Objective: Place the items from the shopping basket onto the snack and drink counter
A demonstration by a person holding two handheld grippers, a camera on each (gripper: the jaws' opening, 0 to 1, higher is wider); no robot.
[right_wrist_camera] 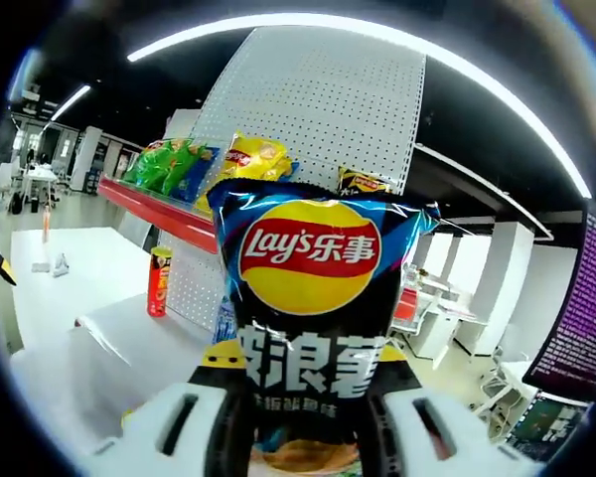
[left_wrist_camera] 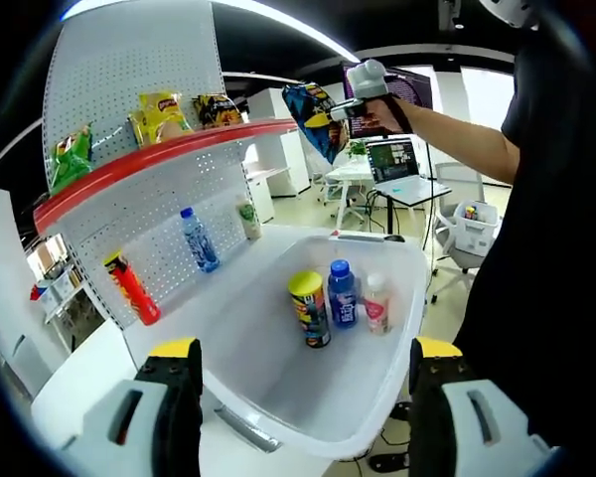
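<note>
Three items stand upright in the white shopping basket [left_wrist_camera: 278,368]: a yellow-lidded chip can [left_wrist_camera: 309,308], a blue bottle [left_wrist_camera: 342,293] and a pink bottle [left_wrist_camera: 375,302]. Left gripper [left_wrist_camera: 306,383] hangs released over the near rim, jaws spread. Right gripper [right_wrist_camera: 303,397] is clenched on the dark Lay's chip bag [right_wrist_camera: 308,298], raised at 12 o'clock beside the red shelf [left_wrist_camera: 159,154]; the bag hides much of the pegboard [right_wrist_camera: 328,109]. Shelf bags beyond are blurred.

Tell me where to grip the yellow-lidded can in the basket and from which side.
Grip the yellow-lidded can around its upper body, just below the lid, coming down from above. It stands upright, low inside the white basket, and the blue bottle stands close beside it, so probably close the jaws across its free sides.
</note>
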